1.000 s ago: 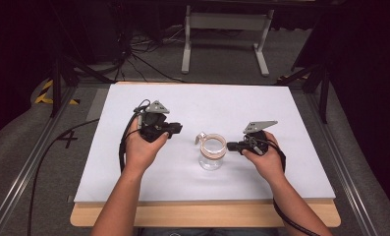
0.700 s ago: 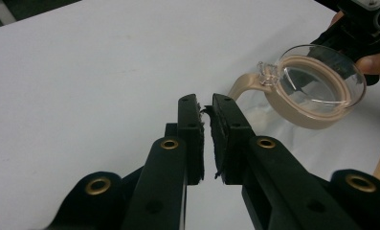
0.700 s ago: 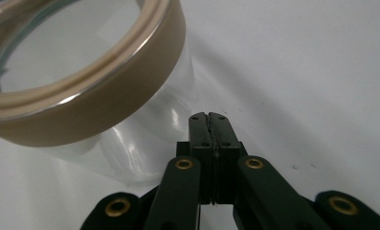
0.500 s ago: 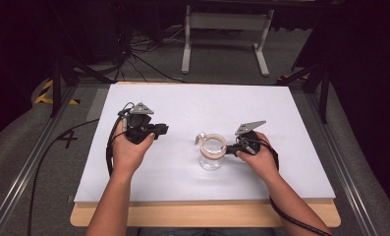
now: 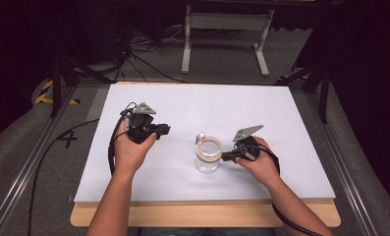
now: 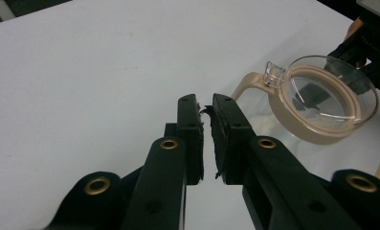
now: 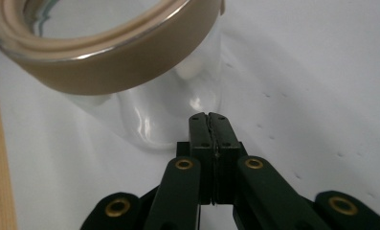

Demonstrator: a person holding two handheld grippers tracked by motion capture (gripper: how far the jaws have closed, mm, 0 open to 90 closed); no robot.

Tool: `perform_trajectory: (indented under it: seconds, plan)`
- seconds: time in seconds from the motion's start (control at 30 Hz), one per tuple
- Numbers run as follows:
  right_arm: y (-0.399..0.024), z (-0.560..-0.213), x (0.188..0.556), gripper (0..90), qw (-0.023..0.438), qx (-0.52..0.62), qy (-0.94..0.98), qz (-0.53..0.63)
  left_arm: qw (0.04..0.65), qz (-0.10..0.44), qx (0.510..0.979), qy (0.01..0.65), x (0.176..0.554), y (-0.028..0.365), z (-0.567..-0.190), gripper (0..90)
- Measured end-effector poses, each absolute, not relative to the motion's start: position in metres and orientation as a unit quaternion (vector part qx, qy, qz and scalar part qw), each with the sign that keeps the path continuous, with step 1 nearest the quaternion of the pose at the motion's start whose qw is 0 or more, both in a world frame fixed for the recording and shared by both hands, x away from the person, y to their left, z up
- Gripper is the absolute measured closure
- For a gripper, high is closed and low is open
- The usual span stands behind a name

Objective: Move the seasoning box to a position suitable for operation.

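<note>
Right claw [image 7: 210, 116]: clenched, jaws pressed flat together with nothing between them, tips level with the lower wall of the clear jar [image 7: 168, 115] and just short of it; contact with the glass cannot be told. Seen from above, right claw [image 5: 225, 157] pointing toward the person's left at the jar [image 5: 207, 156], held in the right hand [image 5: 261, 164], grey three-cornered plate raised above it. Left claw [image 6: 205, 106]: nearly closed, a narrow slit between the jaws, worn pad edges showing in the gap, nothing gripped. In the high view, left claw [image 5: 166, 129] held in the left hand [image 5: 131, 147], pointing toward the person's right, well apart from the jar, with its cable looping down beside the wrist. Jar: upright on the white sheet [image 5: 182, 103] covering the bench [image 5: 207, 216], between the two claws and nearer the right one. Transparent body, tan band around the mouth, clear round lid seated in the band, small clear tab at the rim on the far left side. In the left gripper view, jar [image 6: 321, 110] up and to the right of the jaws, a tan strap curving down from the tab, the right hand just behind the jar. Beyond the bench: dark floor with cables and a grey metal stand [image 5: 222, 34].
</note>
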State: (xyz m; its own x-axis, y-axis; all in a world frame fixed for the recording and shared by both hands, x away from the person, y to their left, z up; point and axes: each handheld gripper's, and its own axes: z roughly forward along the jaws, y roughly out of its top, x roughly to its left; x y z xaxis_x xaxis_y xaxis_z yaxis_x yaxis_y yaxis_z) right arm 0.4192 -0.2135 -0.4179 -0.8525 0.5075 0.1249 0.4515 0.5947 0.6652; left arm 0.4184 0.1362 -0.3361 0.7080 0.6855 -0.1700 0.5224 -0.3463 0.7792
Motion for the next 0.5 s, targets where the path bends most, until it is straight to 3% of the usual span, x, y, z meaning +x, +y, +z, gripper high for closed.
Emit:
perform_trajectory:
  seconds: [0.5]
  plan:
    - [-0.190,-0.420,0.405,90.0,0.016,0.231,0.905,0.355,0.434,0.089,0.816,0.371,0.419,0.135,-0.338,82.4]
